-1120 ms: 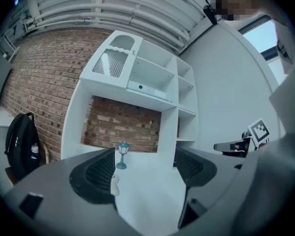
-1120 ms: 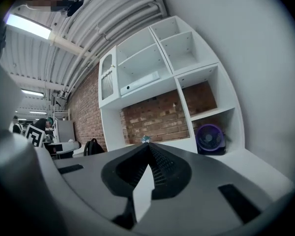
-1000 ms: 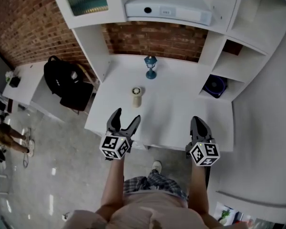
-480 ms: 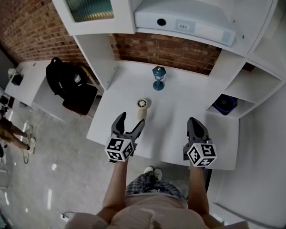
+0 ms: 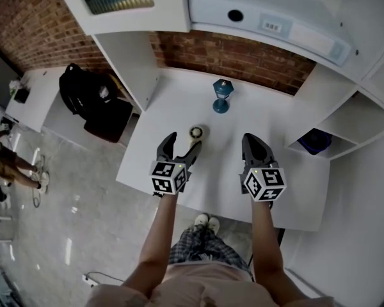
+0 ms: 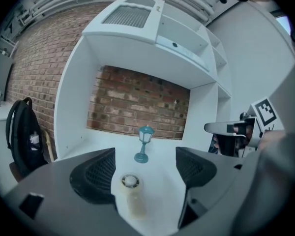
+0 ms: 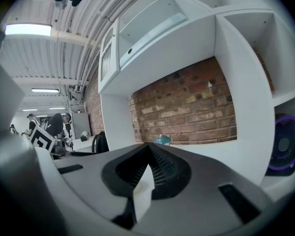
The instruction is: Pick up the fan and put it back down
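Observation:
A small cream hand fan (image 5: 196, 133) stands upright on the white desk (image 5: 275, 126). In the left gripper view the fan (image 6: 131, 193) sits low between the two jaws, a little ahead of them. My left gripper (image 5: 183, 142) is open, its tips just short of the fan and nothing held. Over the desk's middle my right gripper (image 5: 251, 141) hovers to the right of the fan, shut, with nothing between its jaws. From the left gripper view, the right gripper (image 6: 231, 132) shows at the right edge.
A teal lantern ornament (image 5: 221, 96) stands behind the fan near the brick wall. A purple fan (image 5: 317, 141) sits in the right shelf cubby. A white box (image 5: 275, 18) lies on the shelf overhead. A black backpack (image 5: 89, 98) rests left of the desk.
Both grippers have moved forward over the desk. The open left gripper has closed in on the cream fan, which has not moved. The right gripper stays shut.

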`<state>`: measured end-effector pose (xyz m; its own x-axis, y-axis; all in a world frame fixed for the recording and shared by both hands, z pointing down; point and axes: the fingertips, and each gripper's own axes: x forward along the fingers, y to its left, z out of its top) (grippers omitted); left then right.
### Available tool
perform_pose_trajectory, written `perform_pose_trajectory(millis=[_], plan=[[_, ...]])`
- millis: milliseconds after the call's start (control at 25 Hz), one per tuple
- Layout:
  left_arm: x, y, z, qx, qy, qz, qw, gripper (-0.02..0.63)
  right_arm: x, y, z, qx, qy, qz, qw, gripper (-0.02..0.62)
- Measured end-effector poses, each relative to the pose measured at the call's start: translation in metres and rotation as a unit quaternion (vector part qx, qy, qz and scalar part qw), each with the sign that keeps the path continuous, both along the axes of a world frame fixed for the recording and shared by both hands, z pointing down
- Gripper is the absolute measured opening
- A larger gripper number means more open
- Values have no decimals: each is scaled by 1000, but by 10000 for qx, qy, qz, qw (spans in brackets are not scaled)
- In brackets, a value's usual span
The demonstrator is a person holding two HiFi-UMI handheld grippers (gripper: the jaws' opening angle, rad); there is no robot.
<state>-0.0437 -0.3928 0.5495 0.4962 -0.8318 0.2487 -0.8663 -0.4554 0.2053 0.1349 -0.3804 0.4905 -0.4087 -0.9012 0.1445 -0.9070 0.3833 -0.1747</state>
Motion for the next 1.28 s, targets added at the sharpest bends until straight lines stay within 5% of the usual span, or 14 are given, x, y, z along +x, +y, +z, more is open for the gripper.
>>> perform_pose_trajectory(millis=[280,680,960,1280], plan=[[8,-35,74,-894,-253,-125,9956,371,-34,-50,65,-594,344,-362,9970,15],[12,-46,161,-2018,-481,-381,9775,370,-39,-57,139,-1287,607,-449,9888,15],[20,-39,186,-2489,-941,-296,9635,364,-37,-59,149,-1403,594,-470,9872,15],[14,-39,190,-2533,-1384,-399,9566,231,-33,-59,153,-1441,551,-424,9871,15]])
